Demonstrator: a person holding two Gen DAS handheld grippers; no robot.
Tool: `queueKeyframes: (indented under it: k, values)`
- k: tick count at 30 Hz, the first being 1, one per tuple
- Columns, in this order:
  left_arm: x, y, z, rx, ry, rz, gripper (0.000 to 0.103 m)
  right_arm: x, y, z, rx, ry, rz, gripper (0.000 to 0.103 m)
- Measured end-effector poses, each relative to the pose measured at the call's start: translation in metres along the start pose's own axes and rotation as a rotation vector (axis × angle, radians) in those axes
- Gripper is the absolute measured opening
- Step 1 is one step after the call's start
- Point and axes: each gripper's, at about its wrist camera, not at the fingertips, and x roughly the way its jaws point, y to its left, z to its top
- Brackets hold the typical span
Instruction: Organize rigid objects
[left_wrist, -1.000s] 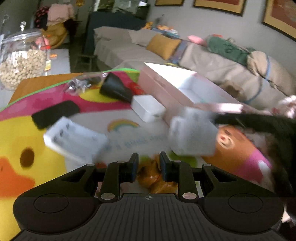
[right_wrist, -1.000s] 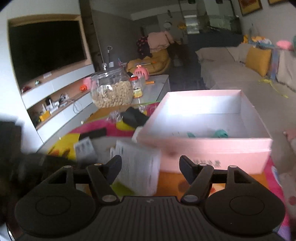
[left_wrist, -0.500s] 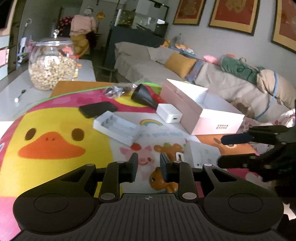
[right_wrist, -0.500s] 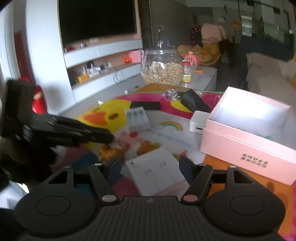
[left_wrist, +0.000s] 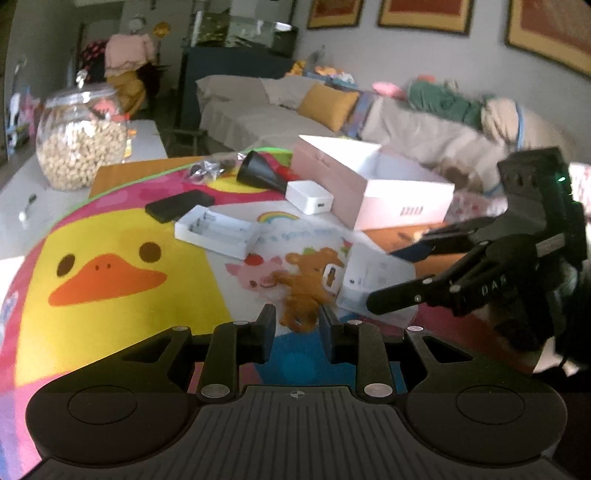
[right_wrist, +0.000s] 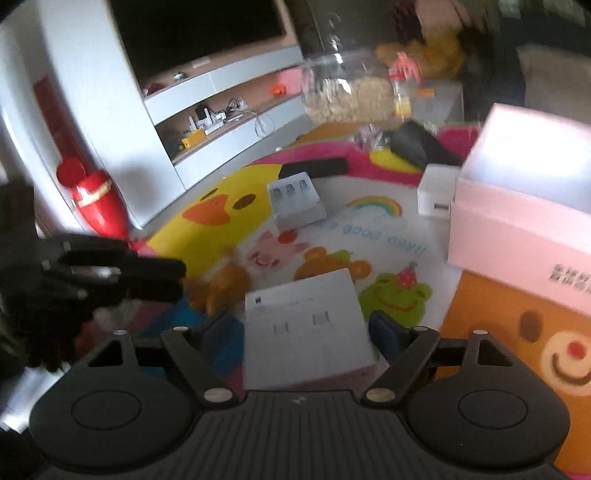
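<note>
A flat white box (right_wrist: 306, 328) lies on the cartoon mat between the open fingers of my right gripper (right_wrist: 306, 328); it also shows in the left wrist view (left_wrist: 373, 280). Whether the fingers touch it I cannot tell. An open pink box (left_wrist: 369, 184) stands at the far right of the mat. A white charger cube (left_wrist: 309, 196), a white battery tray (left_wrist: 216, 232), a black phone (left_wrist: 179, 205) and a black cone-shaped object (left_wrist: 258, 171) lie beside it. My left gripper (left_wrist: 295, 328) is narrowly open and empty above an orange plush toy (left_wrist: 301, 299).
A glass jar of nuts (left_wrist: 79, 142) stands at the far left on a white table. A crumpled clear wrapper (left_wrist: 207, 168) lies near the cone. A sofa with cushions (left_wrist: 325, 107) is behind. A red bottle-shaped object (right_wrist: 98, 206) stands on the floor.
The right gripper has come down and forward so its open fingers now straddle the flat white box. The left gripper has lowered slightly toward the plush toy.
</note>
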Motion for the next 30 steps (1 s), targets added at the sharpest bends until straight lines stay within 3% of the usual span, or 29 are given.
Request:
queueKeyframes:
  k: [2, 7, 15, 18, 22, 26, 30]
  values:
    - [0.006, -0.009, 0.001, 0.044, 0.013, 0.021, 0.028, -0.003, 0.008, -0.005, -0.047, 0.002, -0.048, 0.071]
    - [0.015, -0.017, 0.01, 0.092, 0.001, 0.1, 0.031, -0.023, 0.004, -0.016, -0.006, -0.007, -0.171, 0.07]
    - [0.021, -0.009, 0.02, 0.009, 0.004, 0.089, 0.03, -0.061, -0.037, -0.042, 0.133, -0.047, -0.402, 0.07]
    - [0.032, -0.016, 0.021, 0.005, 0.004, 0.089, 0.03, -0.065, -0.04, -0.047, 0.153, -0.057, -0.408, 0.074]
    - [0.046, -0.029, 0.02, 0.02, 0.042, 0.067, 0.036, -0.059, -0.034, -0.048, 0.143, -0.054, -0.41, 0.086]
    - [0.058, -0.029, 0.017, 0.006, 0.074, 0.109, 0.042, -0.054, -0.026, -0.047, 0.113, -0.032, -0.432, 0.091]
    - [0.058, -0.023, 0.012, -0.05, 0.037, 0.102, 0.042, -0.053, -0.03, -0.046, 0.159, -0.033, -0.397, 0.103]
